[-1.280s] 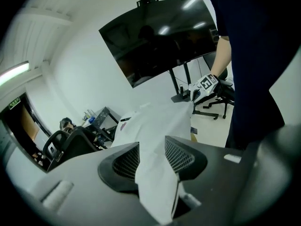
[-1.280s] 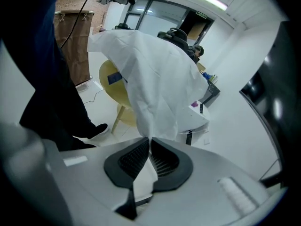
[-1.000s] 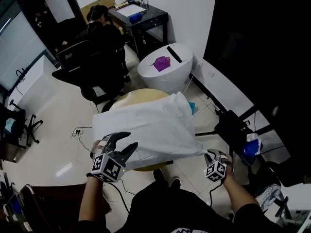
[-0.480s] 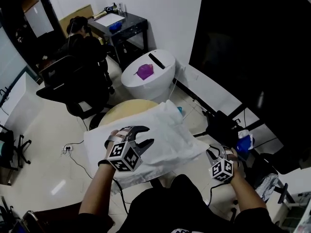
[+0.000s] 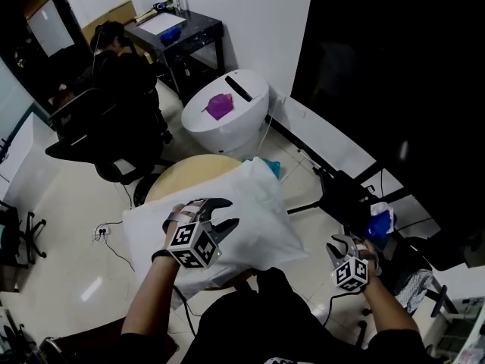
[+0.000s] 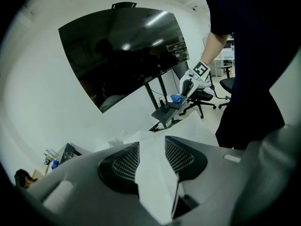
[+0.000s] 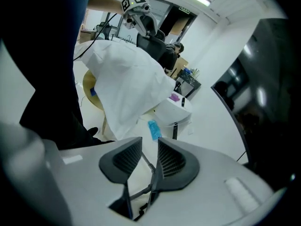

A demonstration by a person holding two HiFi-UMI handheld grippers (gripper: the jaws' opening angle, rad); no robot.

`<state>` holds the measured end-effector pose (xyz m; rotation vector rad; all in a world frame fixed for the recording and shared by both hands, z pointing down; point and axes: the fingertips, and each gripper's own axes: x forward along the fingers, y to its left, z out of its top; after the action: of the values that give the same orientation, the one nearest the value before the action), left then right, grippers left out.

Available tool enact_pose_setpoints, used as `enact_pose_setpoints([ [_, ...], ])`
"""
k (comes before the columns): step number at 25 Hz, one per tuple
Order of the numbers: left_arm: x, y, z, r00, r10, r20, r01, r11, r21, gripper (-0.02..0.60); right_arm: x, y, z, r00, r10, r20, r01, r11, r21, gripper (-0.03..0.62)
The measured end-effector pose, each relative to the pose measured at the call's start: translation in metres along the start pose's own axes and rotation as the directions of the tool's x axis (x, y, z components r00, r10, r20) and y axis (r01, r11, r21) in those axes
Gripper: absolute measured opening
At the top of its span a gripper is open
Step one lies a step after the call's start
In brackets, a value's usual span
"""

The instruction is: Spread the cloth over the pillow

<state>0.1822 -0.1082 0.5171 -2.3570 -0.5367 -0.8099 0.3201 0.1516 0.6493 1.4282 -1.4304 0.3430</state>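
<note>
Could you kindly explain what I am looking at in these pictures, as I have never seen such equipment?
No robot here: a person holds a hand-worked claw in each hand. The room picture comes from a camera on the person's head, looking down; the other two come from cameras riding on each claw. A white cloth lies over a round table. The left claw grips a fold of it. The right claw, beside the table, has just been opening its jaws and holds nothing.

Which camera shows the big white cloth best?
The head view: nearly the whole white cloth shows from above, draped on the round table. The left gripper view shows only a fold pinched in the left gripper. The right gripper view shows it sideways, from farther off.
</note>
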Motion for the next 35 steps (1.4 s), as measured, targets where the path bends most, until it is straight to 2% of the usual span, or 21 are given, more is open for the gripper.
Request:
enact_pose_setpoints([
  [6,0.033,-0.002,0.008,0.999,-0.034,-0.008,0.034,0.999,-0.022,0.16,0.014,-0.066,0.059,0.989,-0.043,0.143,0.038,0.999,0.037,0.117],
  [11,0.05,0.006,0.013,1.0,-0.009,-0.001,0.008,0.996,-0.087,0.16,0.018,-0.137,0.129,0.947,-0.09,0.308,0.063,0.993,0.096,0.117],
  [13,0.056,0.009,0.011,1.0,-0.006,-0.01,0.005,0.994,-0.112,0.16,0.022,-0.16,0.154,0.928,-0.088,0.363,0.044,0.991,0.127,0.117],
  [16,0.069,0.01,0.004,0.999,-0.014,-0.033,0.01,0.99,-0.143,0.158,0.036,-0.186,0.187,0.896,-0.052,0.441,-0.03,0.984,0.177,0.117],
  [20,0.087,0.003,-0.005,0.997,-0.051,-0.052,0.041,0.984,-0.174,0.16,0.065,-0.21,0.222,0.87,0.036,0.492,-0.17,0.958,0.23,0.117],
  [23,0.099,-0.002,-0.009,0.995,-0.082,-0.055,0.069,0.977,-0.204,0.16,0.087,-0.221,0.247,0.853,0.118,0.509,-0.254,0.945,0.206,0.117],
  [28,0.116,-0.016,-0.018,0.988,-0.135,-0.08,0.116,0.971,-0.207,0.16,0.131,-0.233,0.283,0.824,0.231,0.517,-0.357,0.921,0.158,0.117],
  [32,0.125,-0.03,-0.025,0.98,-0.169,-0.107,0.143,0.965,-0.219,0.16,0.179,-0.221,0.297,0.801,0.381,0.462,-0.476,0.873,0.105,0.117],
  [35,0.126,-0.033,-0.023,0.981,-0.169,-0.097,0.142,0.961,-0.235,0.16,0.21,-0.195,0.3,0.758,0.522,0.391,-0.582,0.812,0.046,0.117],
])
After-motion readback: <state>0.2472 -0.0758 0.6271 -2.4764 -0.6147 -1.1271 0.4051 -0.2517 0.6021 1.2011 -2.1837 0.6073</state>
